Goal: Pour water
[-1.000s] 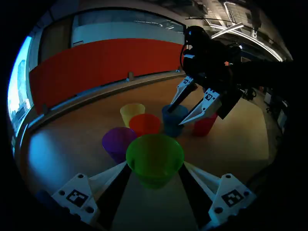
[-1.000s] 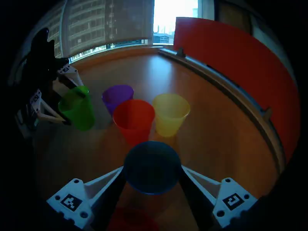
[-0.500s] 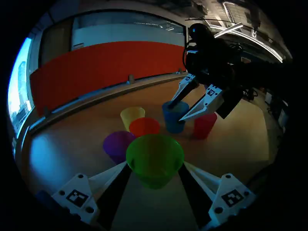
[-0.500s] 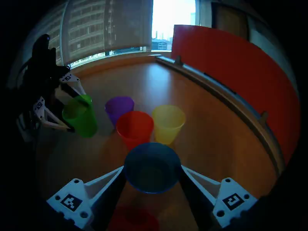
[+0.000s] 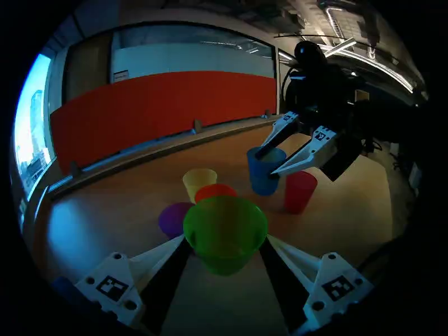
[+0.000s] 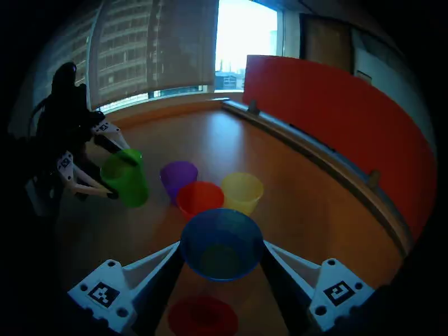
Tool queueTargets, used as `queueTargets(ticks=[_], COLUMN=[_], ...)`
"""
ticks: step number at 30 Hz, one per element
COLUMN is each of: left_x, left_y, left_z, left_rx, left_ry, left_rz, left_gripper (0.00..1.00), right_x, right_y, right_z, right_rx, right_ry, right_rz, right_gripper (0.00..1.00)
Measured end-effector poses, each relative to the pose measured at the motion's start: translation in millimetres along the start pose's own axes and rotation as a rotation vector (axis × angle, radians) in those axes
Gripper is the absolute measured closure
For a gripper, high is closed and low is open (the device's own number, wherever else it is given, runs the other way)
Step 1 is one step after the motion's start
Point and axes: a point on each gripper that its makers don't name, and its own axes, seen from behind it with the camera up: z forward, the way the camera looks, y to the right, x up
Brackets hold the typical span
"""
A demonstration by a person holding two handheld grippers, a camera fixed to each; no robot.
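Six plastic cups were in play, and two of them were off the wooden surface (image 6: 313,224). The left gripper (image 5: 225,238) had its jaws closed part-way around a green cup (image 5: 225,224), one finger pressing each side of the wall. The cup stood upright, tapered and see-through, with a wide round rim. I could not tell whether it held water. The right gripper (image 6: 222,245) gripped a blue cup (image 6: 221,255) the same way, its jaws spread only as wide as the cup. That cup was upright too, translucent, with a faint greenish patch low inside. Whether that patch was liquid I could not tell.

An orange cup (image 6: 200,197) stood at the middle of the group on the surface. A purple cup (image 6: 178,176) sat just beside the orange cup on its window (image 6: 246,39) side. A yellow cup (image 6: 242,190) sat just beside the orange cup toward the red wall panel (image 6: 336,123). The green cup was held near the orange cup, out past the purple one. The blue cup hung near the orange cup on the side away from the window. A red cup (image 6: 203,315) stood on the surface on that same side, lower than the blue cup.
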Motion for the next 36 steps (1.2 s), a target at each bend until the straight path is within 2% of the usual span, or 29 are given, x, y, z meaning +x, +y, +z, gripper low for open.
queueTargets(ticks=[14, 24, 36], left_x=[27.6, 46.1, 70.7], left_y=[-9.1, -9.5, -11.9], left_z=[-9.5, -15.9, -25.5], left_rx=[0.039, 0.05, 0.061], left_ry=[0.096, 0.149, 0.203], left_rz=[-0.029, -0.042, -0.033], left_gripper=[0.17, 0.17, 0.17], right_x=[24.0, 36.2, 56.8], right_y=[-0.4, -4.2, -4.7], right_z=[-27.1, -37.6, -50.2], right_rx=[-0.041, -0.054, -0.069], right_ry=[0.124, 0.203, 0.303], right_rz=[0.008, 0.016, 0.045], right_gripper=[0.09, 0.09, 0.09])
